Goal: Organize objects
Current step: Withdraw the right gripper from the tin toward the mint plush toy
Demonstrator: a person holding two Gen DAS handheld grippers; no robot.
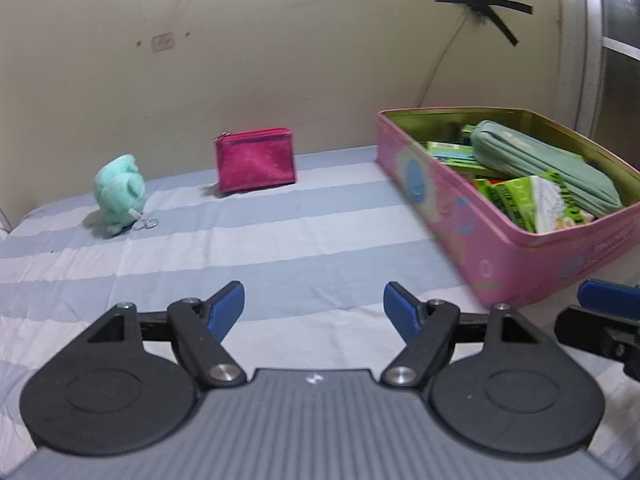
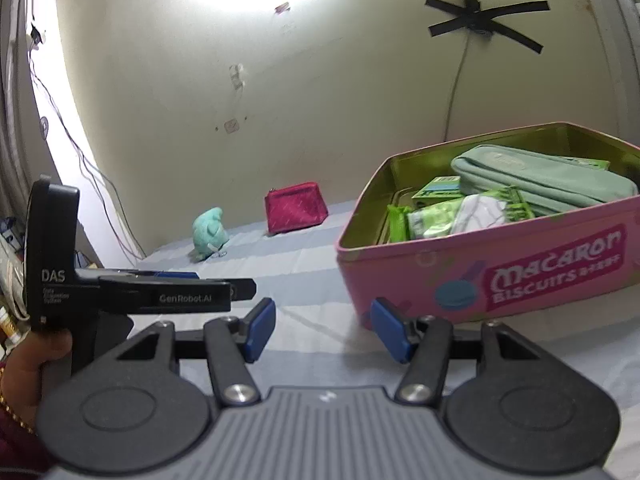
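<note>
Both the left gripper and right gripper are apart and empty. The plush looks soft and light: pinch its body. The purse is limp: take its top edge.

on the bed the tin sits to the right, near the front. inside it a pencil case lies on top of packets, toward the tin's far right side. the purse stands at the back against the wall, left of the tin and well apart from it. the plush toy sits left of the purse and a little nearer the front, a key ring lying on the bed just beside it.
</note>
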